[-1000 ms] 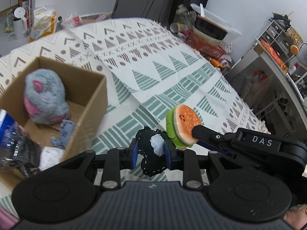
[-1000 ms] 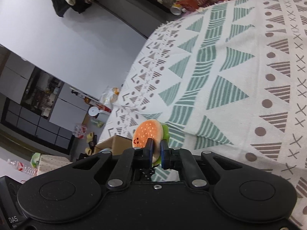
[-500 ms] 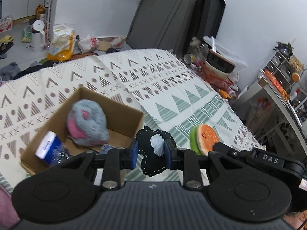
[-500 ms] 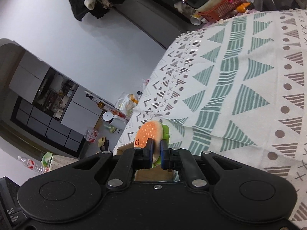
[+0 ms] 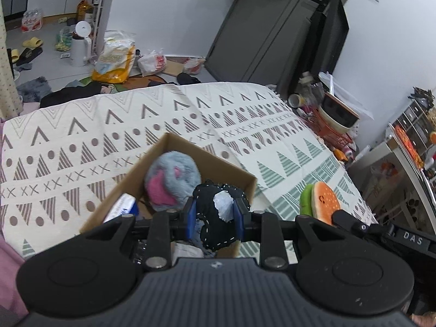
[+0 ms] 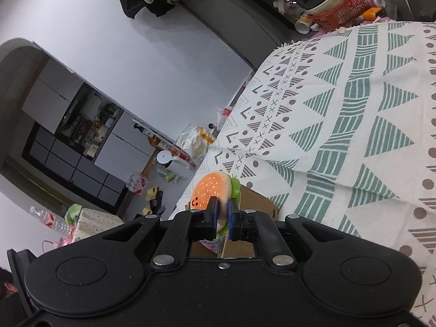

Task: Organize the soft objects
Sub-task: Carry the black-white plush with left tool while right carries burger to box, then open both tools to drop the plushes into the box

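- The left tool (image 5: pixel 215 215) was clenched on a black soft toy (image 5: pixel 218 218) with white stitching, held above the near right corner of the cardboard box (image 5: pixel 246 184).
- The right tool (image 6: pixel 221 218) gripped a burger plush (image 6: pixel 211 189) beside the box's right wall, out over the patterned cloth (image 5: pixel 81 147) on the bed.
- To do the drop well, the black toy probably wanted carrying a little further in over the open middle before letting go, since it hung close to the near rim and could catch there.
- Inside, a grey and pink fluffy toy (image 5: pixel 171 182) filled the far part and a blue and white packet (image 5: pixel 121 209) lay at the left wall; the free space seemed to be at the near right.
- The burger would likely do best going in second, so the two tools did not crowd the opening.
- The box sat near the bed's front edge; the cloth beyond it lay bare, giving room to pull back.
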Tool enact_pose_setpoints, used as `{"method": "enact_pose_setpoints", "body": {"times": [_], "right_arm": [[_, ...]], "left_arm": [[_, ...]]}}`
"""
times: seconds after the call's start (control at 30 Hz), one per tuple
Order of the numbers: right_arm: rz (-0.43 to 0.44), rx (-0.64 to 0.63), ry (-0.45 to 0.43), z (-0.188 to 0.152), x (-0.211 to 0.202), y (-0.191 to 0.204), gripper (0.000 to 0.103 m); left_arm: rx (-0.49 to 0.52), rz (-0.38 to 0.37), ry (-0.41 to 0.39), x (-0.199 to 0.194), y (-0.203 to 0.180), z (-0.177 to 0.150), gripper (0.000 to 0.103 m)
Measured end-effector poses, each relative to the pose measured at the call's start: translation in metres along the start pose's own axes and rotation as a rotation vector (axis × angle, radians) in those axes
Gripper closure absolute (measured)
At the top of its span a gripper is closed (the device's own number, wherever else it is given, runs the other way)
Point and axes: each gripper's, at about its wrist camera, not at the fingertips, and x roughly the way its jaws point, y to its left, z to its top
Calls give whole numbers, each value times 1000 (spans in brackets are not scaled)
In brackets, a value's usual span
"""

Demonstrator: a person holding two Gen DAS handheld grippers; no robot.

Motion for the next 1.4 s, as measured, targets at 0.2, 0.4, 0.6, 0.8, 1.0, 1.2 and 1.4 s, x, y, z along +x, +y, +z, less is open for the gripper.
{"method": "enact_pose_setpoints", "body": {"times": [0.2, 0.4, 0.6, 0.8, 1.0, 1.2, 1.4], "right_arm": [[-8, -27, 26, -9, 13, 8, 96], [-15, -47, 40, -16, 25, 14, 96], [-26, -70, 66, -21, 44, 19, 96], [-21, -87, 67, -23, 61, 31, 96], [-30, -81, 49, -20, 71, 41, 96], [-83, -98, 18, -20, 71, 42, 75], [-85, -119, 8, -25, 58, 42, 55]], "left_arm": [[-52, 27, 43, 14, 19, 4, 70], [-70, 44, 54, 17, 32, 5, 55], [-67, 48, 53, 16, 40, 5, 53], [-53, 52, 61, 11, 49, 3, 53], [-39, 63, 68, 4, 54, 4, 53], [6, 91, 86, 1, 55, 7, 53], [29, 113, 107, -2, 51, 9, 52]]}}
